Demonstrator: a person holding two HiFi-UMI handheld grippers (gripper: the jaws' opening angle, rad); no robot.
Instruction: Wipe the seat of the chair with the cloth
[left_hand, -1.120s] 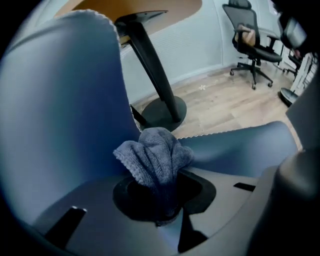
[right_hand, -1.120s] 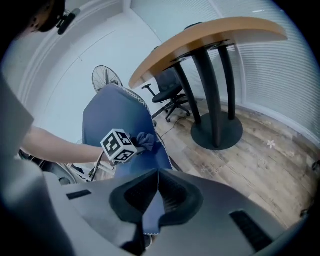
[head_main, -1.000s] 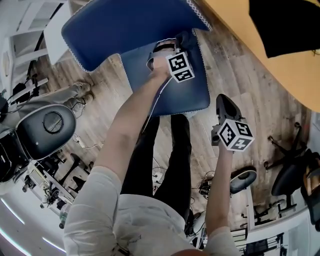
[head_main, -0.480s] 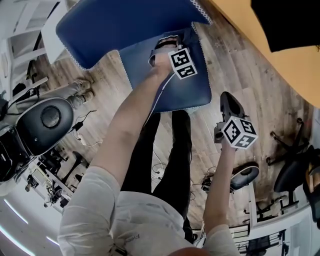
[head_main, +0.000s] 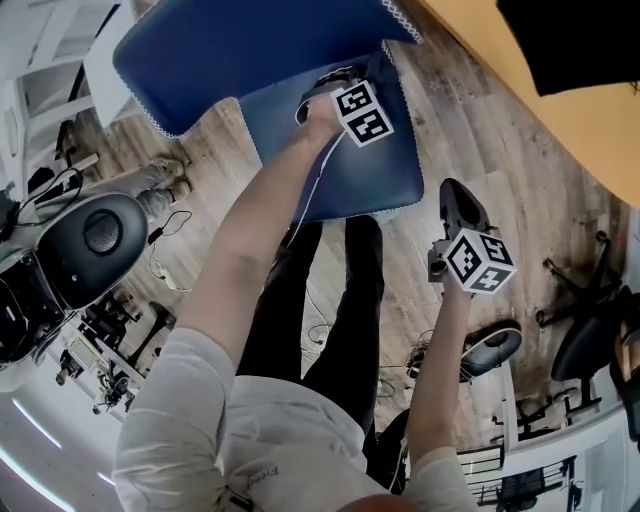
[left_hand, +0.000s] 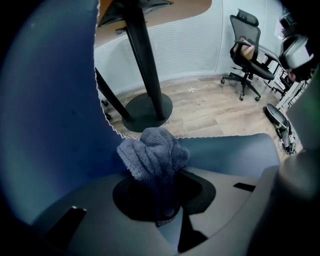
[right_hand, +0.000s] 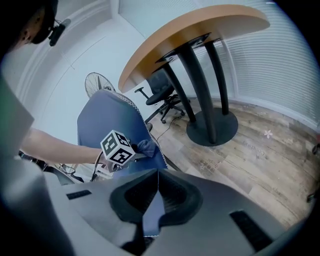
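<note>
Clamped on the cloth (left_hand: 152, 152), the left claw (left_hand: 164, 200) has slid up the chair seat (head_main: 350, 180) toward the backrest (head_main: 250, 50), mid-wipe; the right claw (right_hand: 155, 195) idles closed, empty.

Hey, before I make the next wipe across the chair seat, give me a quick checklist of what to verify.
1. Cloth clamped in the left gripper: ok, jaws shut on it.
2. Cloth pressing on the seat: cannot tell; it is at the back of the seat, by the backrest.
3. Wiping path free: ok, the visible seat is bare.
4. Right gripper out of the way: ok, shut and empty, over the floor beside the seat.
</note>
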